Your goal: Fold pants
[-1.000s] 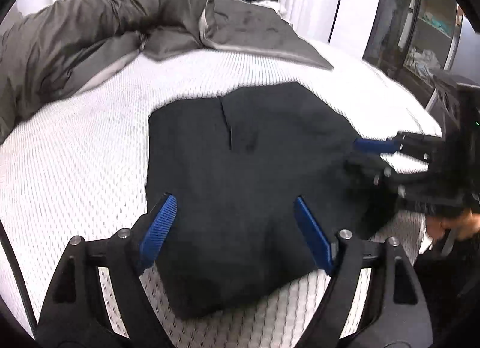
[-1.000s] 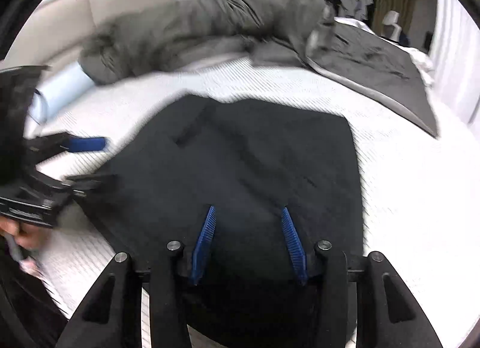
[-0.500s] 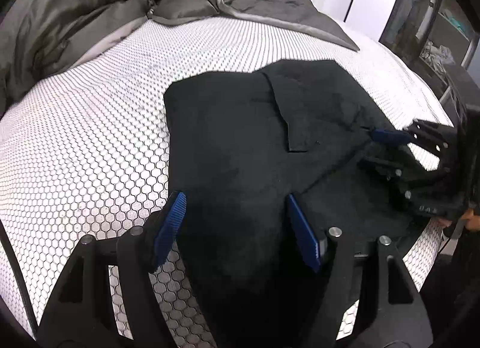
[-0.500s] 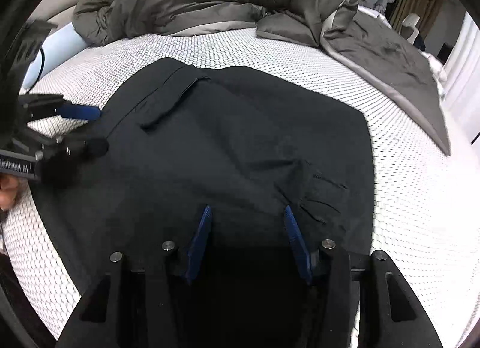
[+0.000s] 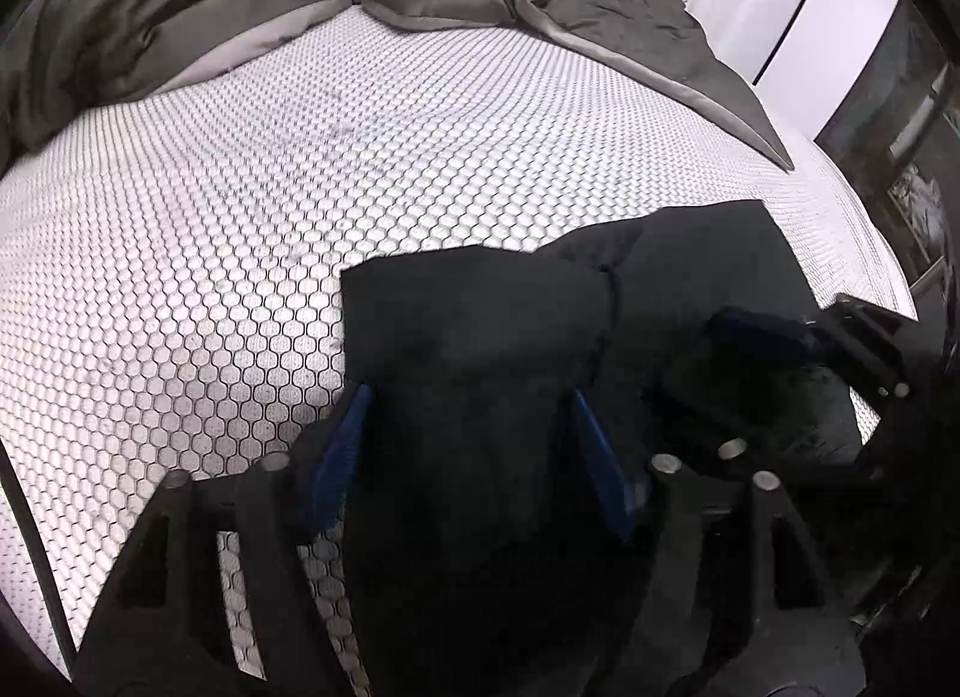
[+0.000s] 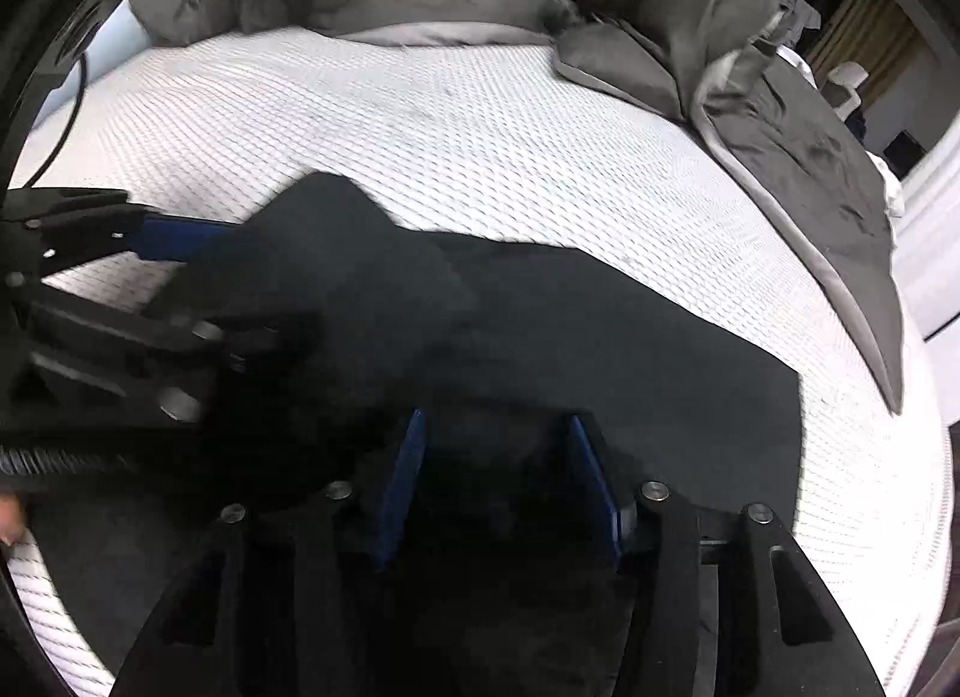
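Two tools work the black pants (image 5: 480, 373) on the bed (image 5: 252, 205). Left tool (image 5: 468, 445) and right tool (image 6: 498, 475) each stand spread, with dark cloth bunched between the fingers; whether they bear on it cannot be told. Judged progress: the pants already form a compact, partly folded bundle near the bed edge. Remaining: complete the fold, flatten, withdraw.

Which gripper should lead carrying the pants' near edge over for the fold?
Left, probably. The left gripper has a raised flap of the black pants between its jaws; the right gripper straddles fabric lying lower.
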Action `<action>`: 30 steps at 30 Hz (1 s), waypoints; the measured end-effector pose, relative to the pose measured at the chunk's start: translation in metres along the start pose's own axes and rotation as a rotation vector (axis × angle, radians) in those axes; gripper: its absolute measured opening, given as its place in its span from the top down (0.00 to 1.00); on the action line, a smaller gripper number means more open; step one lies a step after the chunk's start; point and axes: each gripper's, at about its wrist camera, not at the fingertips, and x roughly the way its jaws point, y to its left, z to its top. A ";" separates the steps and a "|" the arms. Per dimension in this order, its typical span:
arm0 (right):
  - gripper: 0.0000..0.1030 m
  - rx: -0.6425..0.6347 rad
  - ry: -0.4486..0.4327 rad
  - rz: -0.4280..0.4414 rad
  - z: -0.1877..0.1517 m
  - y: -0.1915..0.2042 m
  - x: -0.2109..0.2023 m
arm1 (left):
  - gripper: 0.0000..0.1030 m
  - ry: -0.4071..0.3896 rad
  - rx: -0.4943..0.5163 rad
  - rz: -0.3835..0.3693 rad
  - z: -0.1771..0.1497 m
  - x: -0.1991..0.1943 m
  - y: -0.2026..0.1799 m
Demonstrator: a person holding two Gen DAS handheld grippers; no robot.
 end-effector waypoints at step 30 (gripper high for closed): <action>0.26 0.402 -0.209 0.212 -0.166 -0.106 -0.108 | 0.19 -0.083 0.132 -0.027 -0.077 -0.082 -0.033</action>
